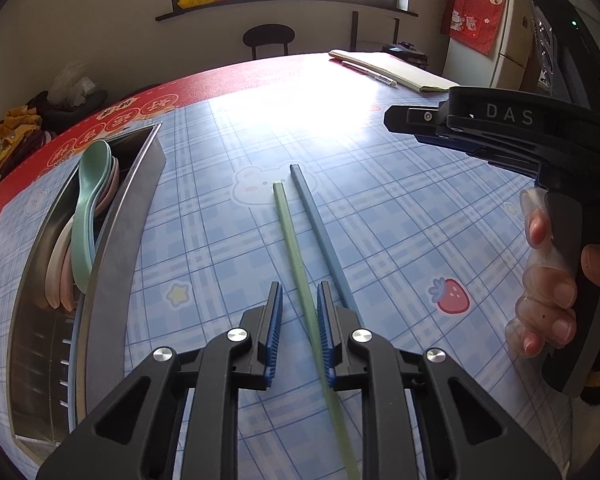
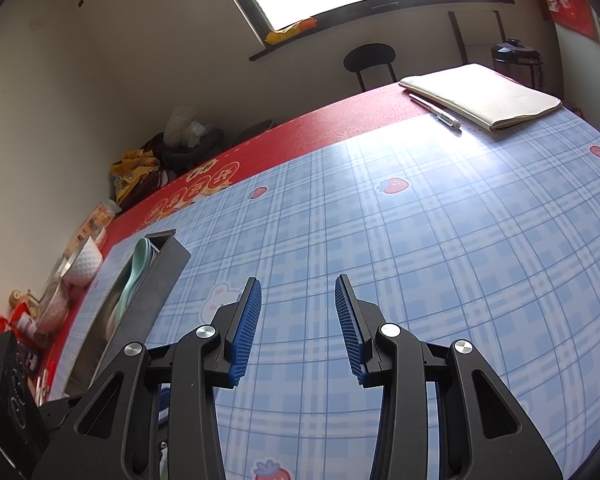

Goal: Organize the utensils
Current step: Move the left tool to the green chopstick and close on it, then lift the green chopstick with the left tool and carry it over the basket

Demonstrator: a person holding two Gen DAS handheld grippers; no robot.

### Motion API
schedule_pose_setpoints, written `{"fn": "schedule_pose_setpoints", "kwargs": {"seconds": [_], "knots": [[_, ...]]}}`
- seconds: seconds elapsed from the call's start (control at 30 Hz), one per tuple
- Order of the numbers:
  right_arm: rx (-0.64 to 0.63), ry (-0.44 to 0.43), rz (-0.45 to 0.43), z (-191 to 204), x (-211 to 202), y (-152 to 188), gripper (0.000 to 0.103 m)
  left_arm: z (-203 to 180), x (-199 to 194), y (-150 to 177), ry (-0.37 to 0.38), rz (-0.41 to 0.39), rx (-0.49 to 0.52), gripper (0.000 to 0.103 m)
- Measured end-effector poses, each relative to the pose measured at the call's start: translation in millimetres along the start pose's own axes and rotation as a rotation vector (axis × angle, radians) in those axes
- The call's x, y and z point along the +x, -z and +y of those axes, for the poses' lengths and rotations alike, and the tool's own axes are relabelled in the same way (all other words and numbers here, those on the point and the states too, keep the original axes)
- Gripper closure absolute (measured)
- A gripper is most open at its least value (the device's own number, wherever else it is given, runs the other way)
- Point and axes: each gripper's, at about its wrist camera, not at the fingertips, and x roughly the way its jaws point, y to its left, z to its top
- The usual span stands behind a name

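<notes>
A green chopstick (image 1: pixel 290 236) and a blue chopstick (image 1: pixel 320 232) lie side by side on the blue plaid tablecloth (image 1: pixel 400 208). My left gripper (image 1: pixel 299 296) is open and low over them; the green chopstick runs between its blue pads, close to the right pad (image 1: pixel 325 320), and the blue one passes under the right finger. A steel utensil tray (image 1: pixel 140 200) at the left holds a mint spoon (image 1: pixel 90 204) on pink and white spoons. My right gripper (image 2: pixel 298 292) is open and empty above the cloth; its body (image 1: pixel 520 128) shows at the right in the left wrist view. The tray (image 2: pixel 156 280) lies to its left.
A cream notebook (image 2: pixel 488 96) and a pen (image 2: pixel 436 112) lie at the table's far end. A white bowl (image 2: pixel 86 260) and snack packets sit beyond the tray at the left edge. A black chair (image 1: pixel 268 38) stands behind the table, a fridge (image 1: pixel 496 40) at the far right.
</notes>
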Motion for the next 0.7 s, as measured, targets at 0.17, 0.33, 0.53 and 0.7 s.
{"fn": "schedule_pose_setpoints", "kwargs": {"seconds": [0.17,0.33,0.53,0.7], "knots": [[0.0,-0.001,0.0,0.0,-0.1,0.1,0.065,-1.3,-0.3,0.5,0.005,0.0,0.012,0.094],[-0.002,-0.001,-0.001,-0.5,-0.2,-0.4,0.065,-2.4,1.8,-1.2,0.001,0.0,0.013,0.093],[0.004,-0.001,-0.001,-1.3,-0.5,-0.3,0.065,-3.7,2.2,-0.6,0.0,-0.009,0.011,0.094],[0.013,-0.005,-0.001,-3.1,-0.1,-0.2,0.065,-0.9,-4.0,3.9,0.001,-0.033,-0.002,0.097]]}}
